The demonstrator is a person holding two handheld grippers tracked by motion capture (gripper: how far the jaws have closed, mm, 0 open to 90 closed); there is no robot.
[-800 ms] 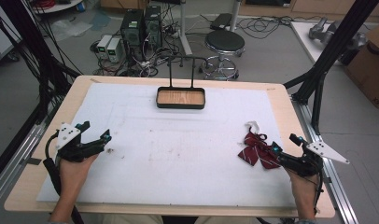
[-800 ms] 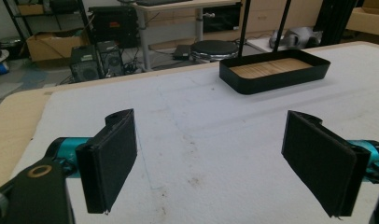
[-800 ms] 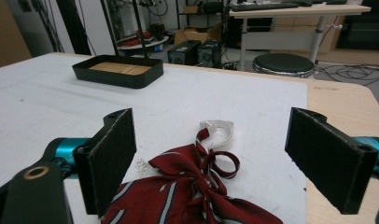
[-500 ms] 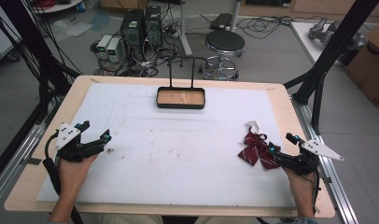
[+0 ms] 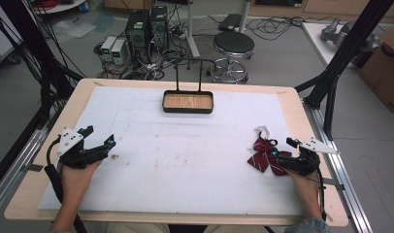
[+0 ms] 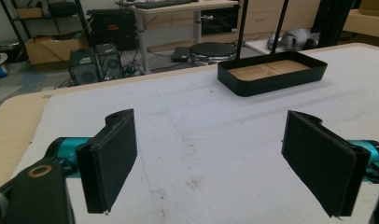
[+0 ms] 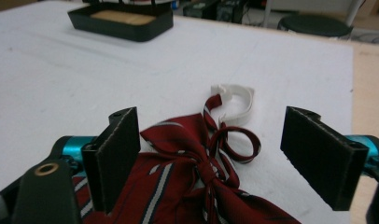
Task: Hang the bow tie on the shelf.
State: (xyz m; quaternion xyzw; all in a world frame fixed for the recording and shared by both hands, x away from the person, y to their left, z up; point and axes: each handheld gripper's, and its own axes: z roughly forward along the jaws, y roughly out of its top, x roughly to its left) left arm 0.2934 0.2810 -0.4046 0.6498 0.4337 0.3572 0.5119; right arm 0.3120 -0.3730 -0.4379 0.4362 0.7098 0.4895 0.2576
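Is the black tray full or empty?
Empty. The black tray shows only its bare wooden bottom, and the red striped bow lies on the table between the right tool's open jaws.

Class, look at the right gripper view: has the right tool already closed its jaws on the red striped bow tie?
No: the right tool has its jaws wide apart, with the red striped bow tie lying on the white mat between them, ungripped.

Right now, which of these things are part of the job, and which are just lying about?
Part of the job:
bow tie
right claw, open around it
black tray, perhaps

Lying about:
stool
computer boxes
cardboard box
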